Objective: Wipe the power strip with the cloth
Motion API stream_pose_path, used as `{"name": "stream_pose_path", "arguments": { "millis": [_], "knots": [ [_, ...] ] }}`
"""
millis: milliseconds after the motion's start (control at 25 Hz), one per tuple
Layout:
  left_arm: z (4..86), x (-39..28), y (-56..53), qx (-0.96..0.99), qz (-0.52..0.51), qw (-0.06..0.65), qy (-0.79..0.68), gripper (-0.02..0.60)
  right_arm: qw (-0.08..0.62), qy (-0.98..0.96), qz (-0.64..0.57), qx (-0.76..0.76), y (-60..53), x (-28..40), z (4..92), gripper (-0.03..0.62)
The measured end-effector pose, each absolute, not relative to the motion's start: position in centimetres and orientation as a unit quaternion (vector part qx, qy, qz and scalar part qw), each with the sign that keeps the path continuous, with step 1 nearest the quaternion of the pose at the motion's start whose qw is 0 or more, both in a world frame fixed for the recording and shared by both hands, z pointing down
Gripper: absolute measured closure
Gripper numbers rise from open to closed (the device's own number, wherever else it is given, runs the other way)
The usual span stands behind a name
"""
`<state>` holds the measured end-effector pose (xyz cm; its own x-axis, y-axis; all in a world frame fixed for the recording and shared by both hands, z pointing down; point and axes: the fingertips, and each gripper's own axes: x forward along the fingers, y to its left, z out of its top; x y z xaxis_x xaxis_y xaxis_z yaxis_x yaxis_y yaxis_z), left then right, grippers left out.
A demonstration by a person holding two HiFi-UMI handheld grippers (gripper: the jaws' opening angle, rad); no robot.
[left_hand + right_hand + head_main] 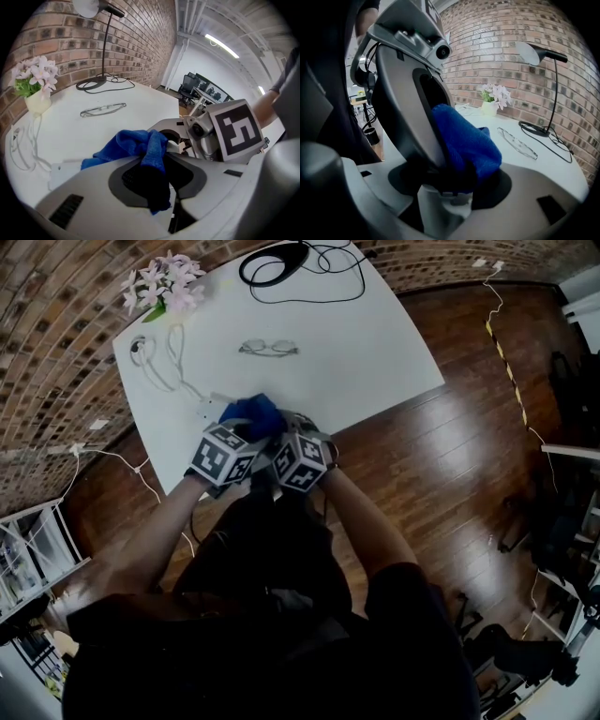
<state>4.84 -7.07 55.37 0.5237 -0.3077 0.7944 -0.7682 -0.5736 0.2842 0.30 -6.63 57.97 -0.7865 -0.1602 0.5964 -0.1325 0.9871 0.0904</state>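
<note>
cloth (253,416), blue and bunched, sits on the white table (375,343) on the near side of the glasses (268,349), toward the person. the left gripper (246,435) has its jaws closed on a fold of it; in the left gripper view the fabric hangs dark between the pads and spills out past them toward the glasses. the power strip (211,409) is white and lies nearer than the glasses and a little to their left, one end showing from under the cloth. the right gripper (286,442) stands just beside the left one, also on the near side of the glasses. in the right gripper view a white block stands upright between its jaws with both pads against it; it looks like the strip's other end, with the cloth draped just above it. flowers (161,287) stand beyond the glasses to the left, a lamp base (274,261) with a looped black cable straight beyond them, and a thin white cable (173,362) lies left of them.
</note>
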Motion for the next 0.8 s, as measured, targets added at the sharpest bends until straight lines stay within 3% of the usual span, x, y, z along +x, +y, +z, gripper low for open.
{"name": "stream_pose_path", "arguments": {
  "millis": [280, 800],
  "knots": [
    [55.02, 5.24, -6.93, 0.811, 0.309, 0.375, -0.326, 0.489, 0.316, -0.945, -0.023, 0.080, -6.49, 0.20, 58.04, 0.310],
    [54.98, 5.58, -6.80, 0.827, 0.308, 0.364, -0.298, 0.486, 0.318, -0.944, -0.019, 0.083, -6.53, 0.42, 57.97, 0.309]
  ]
}}
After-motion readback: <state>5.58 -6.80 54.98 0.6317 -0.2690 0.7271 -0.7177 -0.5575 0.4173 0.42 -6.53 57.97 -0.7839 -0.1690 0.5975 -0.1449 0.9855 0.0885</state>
